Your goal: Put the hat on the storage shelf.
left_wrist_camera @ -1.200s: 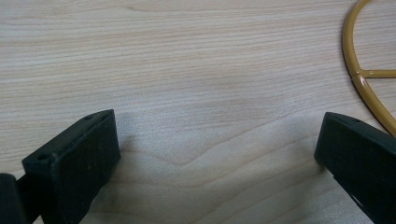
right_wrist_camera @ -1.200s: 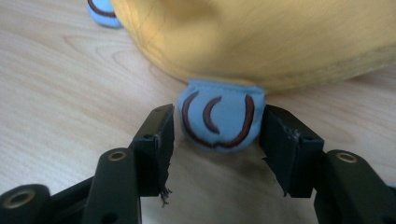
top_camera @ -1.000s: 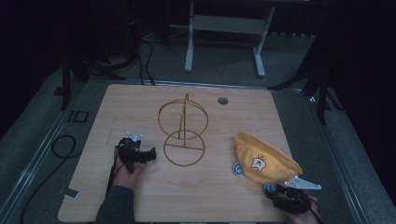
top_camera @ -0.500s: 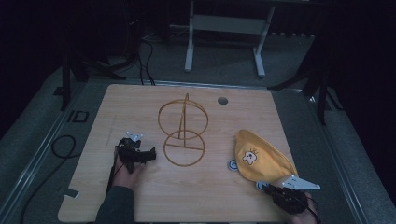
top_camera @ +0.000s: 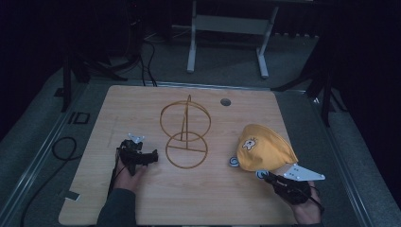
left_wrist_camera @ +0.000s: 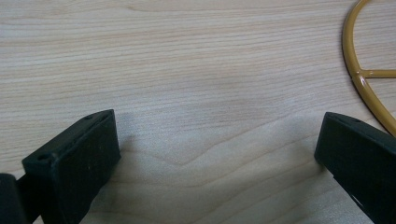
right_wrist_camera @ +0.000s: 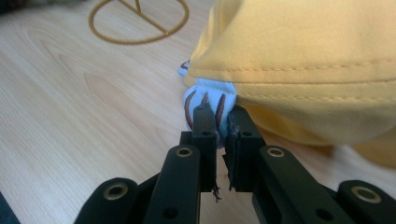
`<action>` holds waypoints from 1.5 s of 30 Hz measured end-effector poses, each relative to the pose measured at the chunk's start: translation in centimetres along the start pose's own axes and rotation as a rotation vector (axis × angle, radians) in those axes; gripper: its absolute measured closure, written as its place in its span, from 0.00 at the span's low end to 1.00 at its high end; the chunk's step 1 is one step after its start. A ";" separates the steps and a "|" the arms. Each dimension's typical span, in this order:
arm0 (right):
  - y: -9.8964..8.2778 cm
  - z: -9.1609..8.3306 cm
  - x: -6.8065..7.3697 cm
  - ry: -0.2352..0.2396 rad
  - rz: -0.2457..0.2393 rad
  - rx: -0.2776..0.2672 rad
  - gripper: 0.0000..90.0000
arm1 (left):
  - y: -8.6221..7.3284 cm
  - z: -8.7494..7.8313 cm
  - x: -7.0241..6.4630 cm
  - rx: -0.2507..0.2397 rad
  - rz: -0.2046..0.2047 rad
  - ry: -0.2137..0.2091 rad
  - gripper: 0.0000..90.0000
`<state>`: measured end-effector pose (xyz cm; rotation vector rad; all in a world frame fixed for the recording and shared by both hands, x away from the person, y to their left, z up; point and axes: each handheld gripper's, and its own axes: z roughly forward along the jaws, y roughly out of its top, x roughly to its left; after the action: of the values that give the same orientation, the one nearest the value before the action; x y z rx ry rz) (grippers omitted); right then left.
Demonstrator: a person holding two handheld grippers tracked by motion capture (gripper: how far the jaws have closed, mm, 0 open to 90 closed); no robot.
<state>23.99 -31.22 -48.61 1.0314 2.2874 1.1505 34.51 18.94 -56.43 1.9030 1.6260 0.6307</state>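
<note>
A yellow cap [top_camera: 265, 146] with a small cartoon print sits at the table's right front; in the right gripper view the cap [right_wrist_camera: 317, 60] rises above the jaws. My right gripper [top_camera: 269, 178] is shut on a white ear flap [right_wrist_camera: 205, 100] at the cap's rim, the right gripper's [right_wrist_camera: 220, 116] jaws pinching it. The cap hangs tilted from that grip. A gold wire stand [top_camera: 185, 137] of two rings and a post stands mid-table. My left gripper [top_camera: 153, 158] rests on the table left of the stand, open, the left gripper's [left_wrist_camera: 217, 149] jaws wide apart over bare wood beside the stand's base ring [left_wrist_camera: 362, 79].
The wooden table [top_camera: 142, 104] has a round grommet hole [top_camera: 225, 101] near its far edge. A second white ear flap [top_camera: 233, 162] pokes out at the cap's left. Beyond the table stand a metal frame's legs [top_camera: 227, 28]; a cable [top_camera: 61, 146] lies on the floor at left.
The right gripper has shut on the cap's ear flap and risen, pulling the cap up and slightly left. The left gripper has stayed put.
</note>
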 end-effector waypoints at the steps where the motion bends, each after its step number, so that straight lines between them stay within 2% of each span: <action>1: 0.2 0.0 -0.1 0.003 -0.002 -0.010 0.93 | 0.0 0.0 0.0 0.000 0.000 0.000 0.00; 8: 1.5 -0.1 -0.4 0.008 -0.006 -0.043 0.94 | 0.0 0.0 0.0 0.001 0.001 0.000 0.00; 17: 4.9 -0.4 -0.9 0.010 -0.058 -0.096 0.94 | 0.0 0.0 0.0 0.001 0.001 0.000 0.00; 22: 6.4 -0.7 -0.8 0.007 -0.068 -0.120 0.94 | 0.0 0.0 0.0 0.001 0.001 0.000 0.00; 27: 7.6 -1.3 -0.8 0.025 -0.070 -0.160 0.94 | 0.0 0.0 0.0 0.001 0.001 0.000 0.00; 29: 7.9 -1.6 -0.8 0.043 -0.054 -0.184 0.94 | 0.0 0.0 0.0 0.000 0.001 0.000 0.00; 34: 7.8 -2.0 -1.1 0.050 -0.030 -0.221 0.94 | 0.0 0.0 0.0 -0.004 -0.002 0.000 0.00; 38: 7.0 -1.6 -1.9 0.031 0.009 -0.203 0.94 | 0.0 0.0 0.0 -0.004 -0.002 0.000 0.00; 39: 6.3 -1.6 -2.6 0.008 0.047 -0.197 0.92 | 0.0 0.0 0.0 -0.004 -0.002 0.000 0.00; 41: 5.8 -1.5 -3.1 -0.019 0.073 -0.181 0.90 | 0.0 0.0 0.0 -0.004 -0.002 0.000 0.00; 45: 5.2 -1.6 -3.8 -0.099 0.093 -0.126 0.82 | 0.0 0.0 0.0 -0.004 -0.002 0.000 0.00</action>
<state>27.76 -32.87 -43.44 1.1294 2.0818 1.2344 34.53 18.93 -56.46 1.8986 1.6250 0.6334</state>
